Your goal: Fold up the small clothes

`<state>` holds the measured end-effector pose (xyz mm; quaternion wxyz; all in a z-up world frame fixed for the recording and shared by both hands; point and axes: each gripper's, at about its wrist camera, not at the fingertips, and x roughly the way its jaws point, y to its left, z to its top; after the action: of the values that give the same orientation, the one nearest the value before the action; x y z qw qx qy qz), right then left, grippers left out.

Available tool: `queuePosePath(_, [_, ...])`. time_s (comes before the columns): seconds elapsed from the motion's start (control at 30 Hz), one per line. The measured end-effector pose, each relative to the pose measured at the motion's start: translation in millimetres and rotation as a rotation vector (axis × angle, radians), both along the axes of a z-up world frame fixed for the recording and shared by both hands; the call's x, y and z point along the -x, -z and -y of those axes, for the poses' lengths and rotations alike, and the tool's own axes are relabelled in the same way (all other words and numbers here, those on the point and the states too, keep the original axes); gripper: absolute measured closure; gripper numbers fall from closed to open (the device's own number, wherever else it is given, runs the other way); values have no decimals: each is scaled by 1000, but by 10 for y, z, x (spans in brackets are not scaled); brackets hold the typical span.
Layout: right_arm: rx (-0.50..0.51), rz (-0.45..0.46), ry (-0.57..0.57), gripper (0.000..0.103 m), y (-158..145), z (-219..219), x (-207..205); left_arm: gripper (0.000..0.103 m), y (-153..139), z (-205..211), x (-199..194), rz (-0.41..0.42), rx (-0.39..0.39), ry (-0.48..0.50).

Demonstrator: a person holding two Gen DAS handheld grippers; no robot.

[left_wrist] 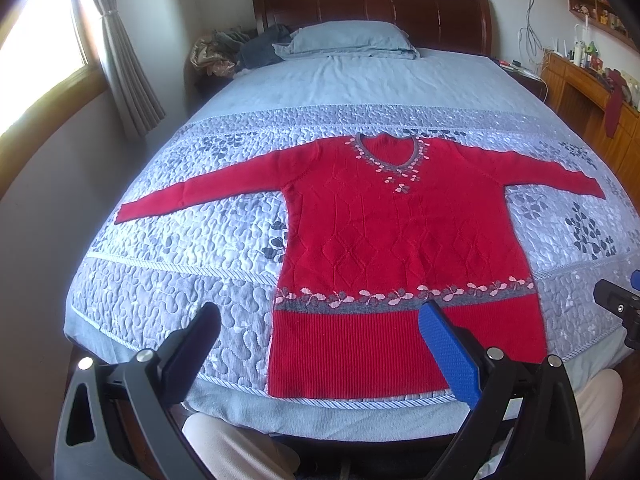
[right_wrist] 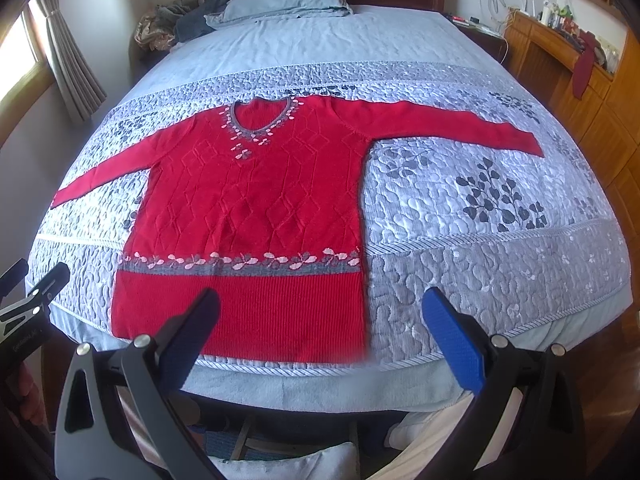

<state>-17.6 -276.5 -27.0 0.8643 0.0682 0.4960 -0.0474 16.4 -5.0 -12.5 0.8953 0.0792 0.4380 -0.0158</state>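
A red knit sweater lies flat and face up on the bed, both sleeves spread wide, its ribbed hem at the near edge. A grey band with pink flowers crosses it above the hem. My left gripper hovers open above the hem's left part, holding nothing. Over the hem's right corner my right gripper is open and empty too. The right gripper also shows at the far right of the left wrist view, and the left gripper at the left edge of the right wrist view.
The bed carries a grey-blue quilted cover. A pillow and a heap of clothes lie by the wooden headboard. A wooden dresser stands on the right, a curtained window on the left. A person's light trousers show below.
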Motion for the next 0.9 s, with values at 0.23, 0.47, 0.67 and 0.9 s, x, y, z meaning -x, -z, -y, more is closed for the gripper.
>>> queuePosePath(0.23, [-20, 19, 33, 3, -77, 561, -363, 4, 18, 314, -480, -12, -7, 2])
queuePosePath(0.47, [24, -4, 132, 3, 8, 1758, -1128, 4, 78, 1056, -1343, -3, -13, 47])
queuePosePath(0.67, [-37, -87, 302, 3, 427, 3328, -1784, 4, 356, 1794, -2124, -48, 5, 67])
queuePosePath(0.9, [-55, -218, 427, 3, 1102, 4721, -2388, 4, 804, 2651, -2780, -100, 7, 90])
